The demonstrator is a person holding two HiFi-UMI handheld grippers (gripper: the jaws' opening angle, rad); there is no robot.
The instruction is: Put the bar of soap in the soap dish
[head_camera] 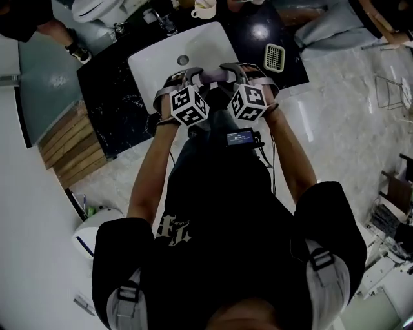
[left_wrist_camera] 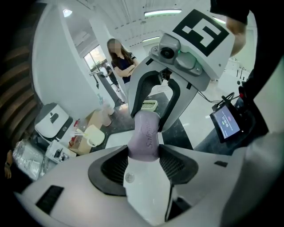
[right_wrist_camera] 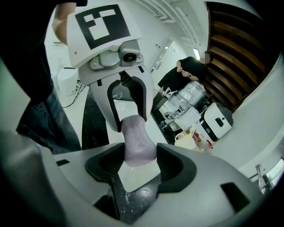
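A lilac bar of soap (head_camera: 212,77) hangs over the white sink (head_camera: 161,64), held from both ends. My left gripper (head_camera: 197,80) and right gripper (head_camera: 229,76) face each other with the bar between them. In the left gripper view the soap (left_wrist_camera: 145,135) is pinched between the left gripper (left_wrist_camera: 144,156) pads, and the other gripper's fingers clasp its far end. The right gripper view shows the same from the other side: the soap (right_wrist_camera: 137,142) sits in the right gripper (right_wrist_camera: 140,162). The pale slatted soap dish (head_camera: 275,57) lies on the black counter to the right of the sink, also seen as the soap dish (left_wrist_camera: 149,105).
A faucet (head_camera: 161,19) and a cream mug (head_camera: 204,8) stand behind the sink on the black counter (head_camera: 110,97). A toilet (head_camera: 97,9) is at the top left, wooden slats (head_camera: 71,145) at the left. A small screen (head_camera: 241,136) hangs at my waist. People stand nearby.
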